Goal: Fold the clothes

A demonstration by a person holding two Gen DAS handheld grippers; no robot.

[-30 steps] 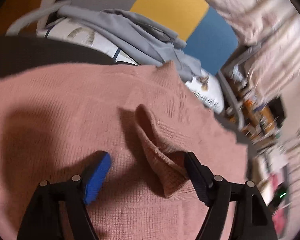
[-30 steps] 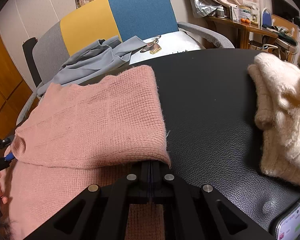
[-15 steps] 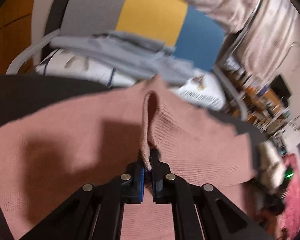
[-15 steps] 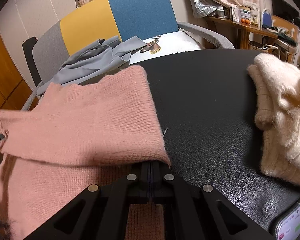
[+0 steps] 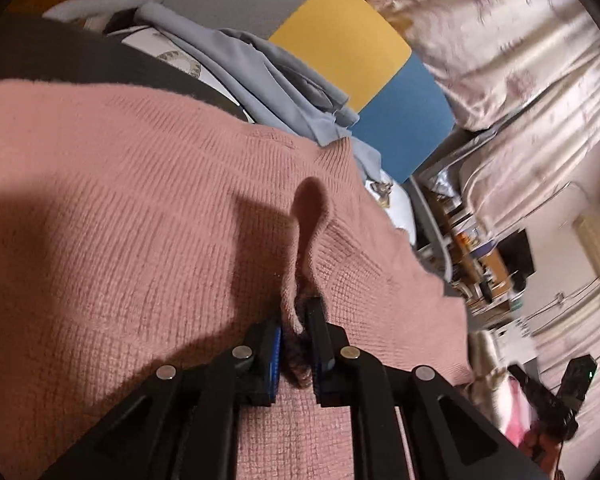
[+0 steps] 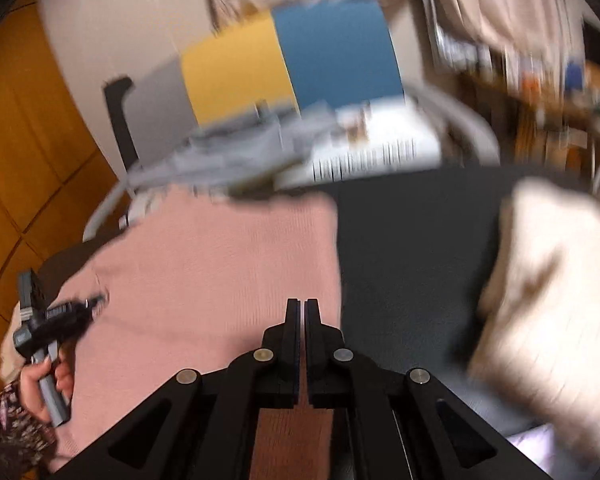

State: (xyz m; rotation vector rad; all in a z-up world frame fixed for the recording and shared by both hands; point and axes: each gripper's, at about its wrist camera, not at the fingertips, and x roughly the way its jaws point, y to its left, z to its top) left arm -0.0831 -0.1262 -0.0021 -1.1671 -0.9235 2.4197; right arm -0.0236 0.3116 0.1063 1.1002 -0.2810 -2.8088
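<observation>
The left gripper (image 5: 298, 330) fingers pinch a raised fold of the pink sweater (image 5: 140, 208), spread on the black worktop (image 6: 412, 248). The right gripper (image 6: 302, 312) fingers are pressed together above the sweater; a cream garment (image 6: 552, 280) lies at 3 o'clock.

A sweater (image 6: 220, 280) is lying under the right tool (image 6: 302, 308); another garment (image 6: 552, 288) is sitting to its right on the counter (image 6: 412, 240).

Right view blurred; cream knit (image 6: 548, 280) cut off.
</observation>
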